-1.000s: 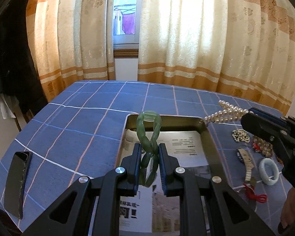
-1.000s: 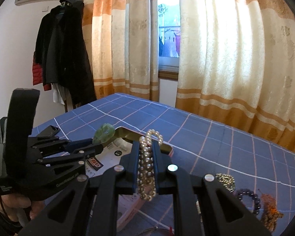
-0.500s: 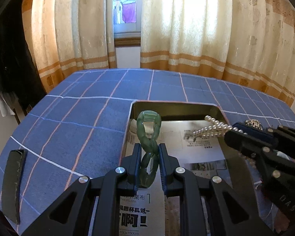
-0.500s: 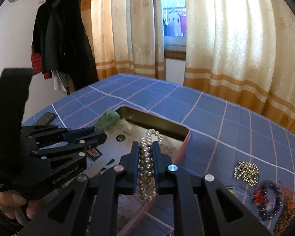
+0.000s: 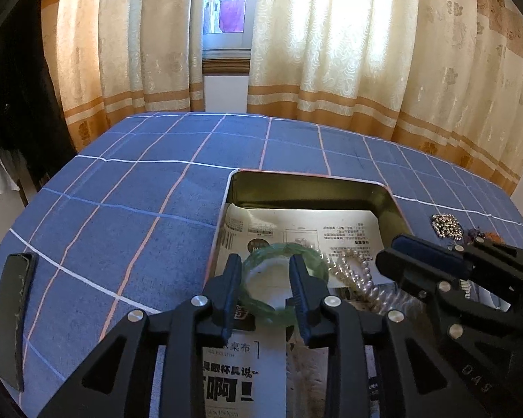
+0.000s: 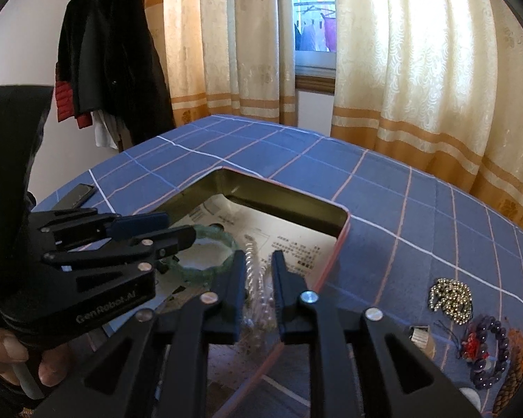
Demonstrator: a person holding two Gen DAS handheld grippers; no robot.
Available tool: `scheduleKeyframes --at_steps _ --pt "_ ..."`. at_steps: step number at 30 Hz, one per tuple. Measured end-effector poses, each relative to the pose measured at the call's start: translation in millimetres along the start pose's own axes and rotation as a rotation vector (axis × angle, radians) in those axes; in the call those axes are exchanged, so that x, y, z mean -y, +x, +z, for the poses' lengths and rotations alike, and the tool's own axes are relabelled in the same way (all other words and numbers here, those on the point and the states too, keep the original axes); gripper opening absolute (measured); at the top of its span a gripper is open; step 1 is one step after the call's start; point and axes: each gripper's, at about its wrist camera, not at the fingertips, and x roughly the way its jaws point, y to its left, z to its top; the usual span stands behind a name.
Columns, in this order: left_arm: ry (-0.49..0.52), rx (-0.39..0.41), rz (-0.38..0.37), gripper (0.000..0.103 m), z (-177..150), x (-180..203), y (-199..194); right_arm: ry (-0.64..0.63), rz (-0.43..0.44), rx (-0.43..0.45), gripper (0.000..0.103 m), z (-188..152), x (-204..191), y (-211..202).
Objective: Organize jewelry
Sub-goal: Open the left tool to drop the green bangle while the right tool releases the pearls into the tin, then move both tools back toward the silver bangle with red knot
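Note:
A green bangle point(image 5: 285, 249) point(image 6: 211, 271) lies flat on the printed paper inside the open metal tin point(image 5: 307, 176) point(image 6: 289, 196). My left gripper point(image 5: 264, 268) point(image 6: 177, 228) hovers just over it, jaws opening, pads off the bangle. To its right a pearl bracelet point(image 5: 361, 280) rests on the paper. In the right wrist view the pearls point(image 6: 254, 278) show blurred between the opening jaws of my right gripper point(image 6: 258, 261) point(image 5: 394, 261), with a gap at each side.
A dark phone point(image 5: 12, 317) point(image 6: 76, 195) lies on the blue checked cloth left of the tin. Right of the tin lie a gold bead chain point(image 5: 444, 224) point(image 6: 451, 299) and a purple bead bracelet point(image 6: 488, 351). Coats point(image 6: 111, 52) hang by the curtains.
Both grippers came down over the tin and their jaws parted. The green bangle went from upright in the left jaws to flat on the paper. The pearls slipped down from the right jaws.

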Motion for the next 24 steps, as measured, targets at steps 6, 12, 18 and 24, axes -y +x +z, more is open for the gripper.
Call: scheduleKeyframes --at_steps 6,12,18,24 --pt "-0.006 0.032 0.064 0.032 -0.1 0.6 -10.7 0.002 -0.015 0.042 0.055 -1.9 -0.9 -16.0" --pt "-0.160 0.094 -0.111 0.047 -1.7 -21.0 -28.6 0.023 -0.040 0.111 0.068 -11.7 6.9 -51.2" --pt "-0.147 0.079 -0.131 0.074 -2.8 -12.7 -35.9 0.081 -0.073 0.157 0.069 -24.0 28.6 -81.5" --pt "-0.083 0.084 -0.105 0.094 -9.4 7.3 -48.4 0.136 -0.176 0.155 0.075 -52.8 58.0 -109.8"
